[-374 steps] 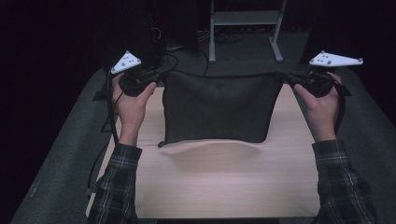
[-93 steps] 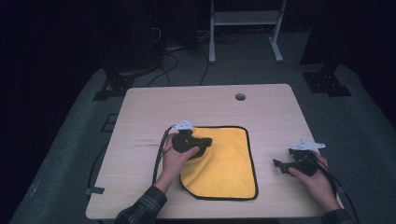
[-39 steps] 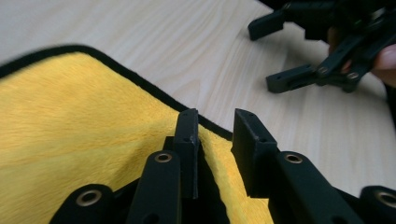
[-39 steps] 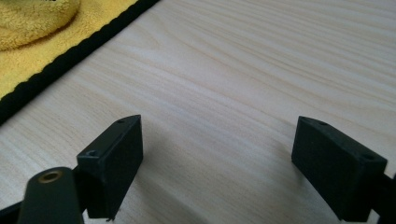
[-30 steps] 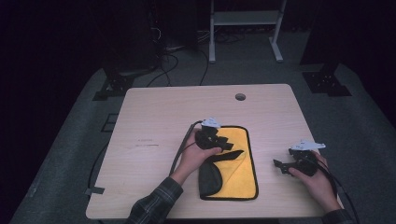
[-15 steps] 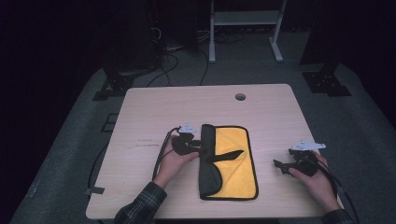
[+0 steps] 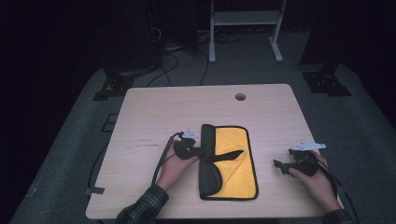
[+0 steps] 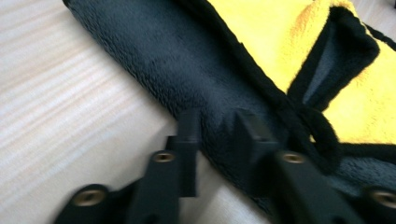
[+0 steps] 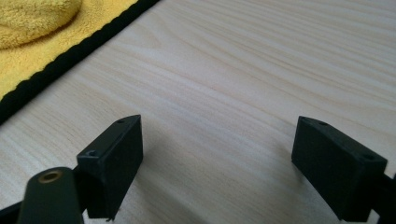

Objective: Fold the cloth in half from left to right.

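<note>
A: Since half a second ago the left claw [image 7: 195, 150] has slid in against the folded left edge of the cloth [image 7: 233, 161], and its jaws have just been closing. In the left gripper view they pinch a ridge of the dark fold [image 8: 219, 123] between them.

B: And the right claw [image 7: 285, 165]?

A: It rests on the desk [image 7: 154, 112], well to the right of the cloth. Its jaws stand wide apart with only bare wood [image 9: 224, 116] between them. The cloth's black hem [image 9: 70, 58] lies off ahead and to one side of it.

B: Where is the cloth exactly?

A: Flat on the desk between the two claws, black side folded over yellow, touching the left one.

B: What could go wrong?

A: The pinch looks shallow, right at the fold's edge. I'd guess a quick pull could let the plush slip out. It might also catch only the top layer, so the fold opens instead of carrying over. With nothing pinning the far side, the whole cloth could drag.

B: Any boxes or trays?

A: None that I can see.
</note>
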The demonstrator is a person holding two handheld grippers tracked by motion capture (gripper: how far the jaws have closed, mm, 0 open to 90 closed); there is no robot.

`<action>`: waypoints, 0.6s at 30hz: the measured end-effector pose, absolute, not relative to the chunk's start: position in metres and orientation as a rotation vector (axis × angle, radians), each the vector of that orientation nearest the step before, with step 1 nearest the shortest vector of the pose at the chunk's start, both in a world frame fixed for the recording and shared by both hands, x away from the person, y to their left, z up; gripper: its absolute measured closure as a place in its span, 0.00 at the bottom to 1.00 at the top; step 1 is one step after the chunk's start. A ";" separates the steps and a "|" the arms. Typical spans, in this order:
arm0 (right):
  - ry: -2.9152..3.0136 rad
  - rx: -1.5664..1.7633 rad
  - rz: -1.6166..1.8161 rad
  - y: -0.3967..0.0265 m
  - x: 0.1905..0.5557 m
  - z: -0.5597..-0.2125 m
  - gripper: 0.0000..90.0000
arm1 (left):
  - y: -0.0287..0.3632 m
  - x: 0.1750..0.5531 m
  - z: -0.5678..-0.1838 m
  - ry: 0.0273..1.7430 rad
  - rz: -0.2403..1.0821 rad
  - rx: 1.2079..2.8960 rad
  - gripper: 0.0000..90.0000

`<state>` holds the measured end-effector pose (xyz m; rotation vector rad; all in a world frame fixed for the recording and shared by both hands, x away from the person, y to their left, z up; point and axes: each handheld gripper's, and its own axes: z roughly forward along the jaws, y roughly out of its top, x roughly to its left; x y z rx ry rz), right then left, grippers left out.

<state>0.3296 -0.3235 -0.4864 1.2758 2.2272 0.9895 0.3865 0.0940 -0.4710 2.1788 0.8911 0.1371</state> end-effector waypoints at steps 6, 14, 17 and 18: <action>2.227 1.276 0.990 -0.323 0.330 -0.486 0.18 | 0.093 0.383 -0.469 0.902 0.135 2.177 0.95; 2.227 1.276 0.990 -0.323 0.330 -0.486 0.17 | 0.114 0.380 -0.463 0.921 0.110 2.151 0.96; 2.227 1.276 0.989 -0.323 0.330 -0.486 0.17 | 0.124 0.378 -0.462 0.940 0.116 2.147 0.96; 2.227 1.276 0.990 -0.323 0.330 -0.486 0.17 | 0.128 0.378 -0.461 0.948 0.119 2.143 0.96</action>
